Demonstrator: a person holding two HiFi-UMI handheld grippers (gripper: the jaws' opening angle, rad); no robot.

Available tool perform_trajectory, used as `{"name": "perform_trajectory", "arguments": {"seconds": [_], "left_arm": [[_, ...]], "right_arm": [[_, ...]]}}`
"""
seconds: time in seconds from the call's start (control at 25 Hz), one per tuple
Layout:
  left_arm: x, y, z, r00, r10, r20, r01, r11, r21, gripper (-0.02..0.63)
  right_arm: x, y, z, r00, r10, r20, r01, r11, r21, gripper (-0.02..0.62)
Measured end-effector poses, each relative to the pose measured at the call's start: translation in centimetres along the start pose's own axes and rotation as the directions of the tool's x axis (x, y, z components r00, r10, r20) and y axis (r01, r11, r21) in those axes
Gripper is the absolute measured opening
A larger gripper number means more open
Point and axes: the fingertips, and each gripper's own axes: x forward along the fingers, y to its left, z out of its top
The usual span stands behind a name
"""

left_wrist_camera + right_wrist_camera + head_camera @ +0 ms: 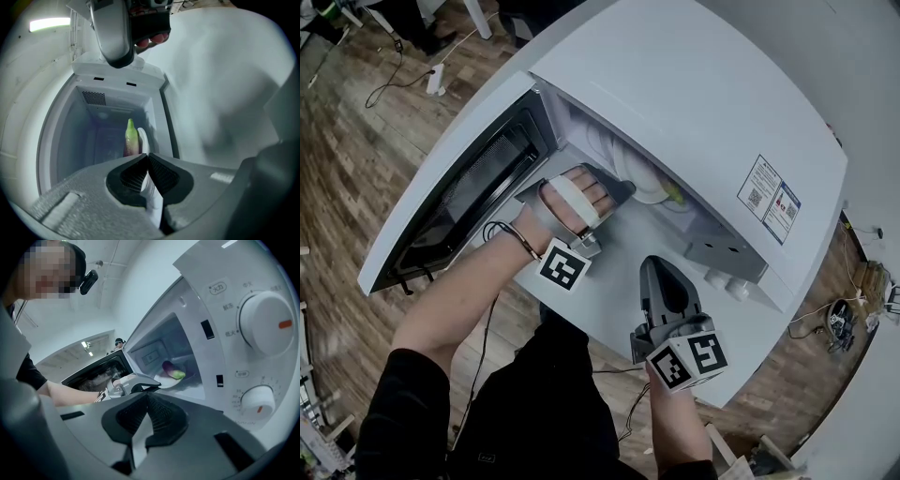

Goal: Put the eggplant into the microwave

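Nearest, the right gripper (659, 269) hangs outside the microwave (703, 84), while the left gripper (622, 190) reaches inside.

Seen from the left gripper, its fingers (129, 176) pinch the plate (143, 140) rim, with the eggplant (131, 138) just beyond them in the cavity.

Seen from the right gripper, the fingers (131, 416) are closed and empty, the eggplant well ahead. It looks light and glossy and likely to roll, so the plate is the better thing to carry it by.

The microwave (225, 268) has a control panel (220, 357) with a framed Chinese label "火力" above and left of the upper knob (265, 324). Smaller Chinese words stand around this knob. The numbers around the lower knob (258, 401) are too small to read. A sticker (769, 199) on the microwave's top shows a QR code and unreadable fine print.
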Motion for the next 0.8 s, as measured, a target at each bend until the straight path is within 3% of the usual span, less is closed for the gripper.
{"name": "perform_trajectory", "arguments": {"seconds": [0.4, 0.6, 0.8], "left_arm": [[1.2, 0.5, -1.1, 0.996, -0.075, -0.046, 0.075, 0.997, -0.003, 0.018], [0.8, 1.0, -2.2, 0.987, -0.134, -0.089, 0.129, 0.990, -0.057, 0.112], [0.3, 0.7, -3.1, 0.975, -0.196, -0.103, 0.190, 0.980, -0.064, 0.147]], "right_arm": [[-0.2, -0.2, 0.6, 1.000, 0.001, 0.006, -0.001, 1.000, 0.007, 0.014], [-0.5, 0.3, 0.5, 1.000, 0.000, -0.005, 0.000, 1.000, 0.012, 0.014], [-0.8, 0.9, 0.7, 1.000, 0.007, 0.002, -0.007, 1.000, 0.002, 0.014]]}}
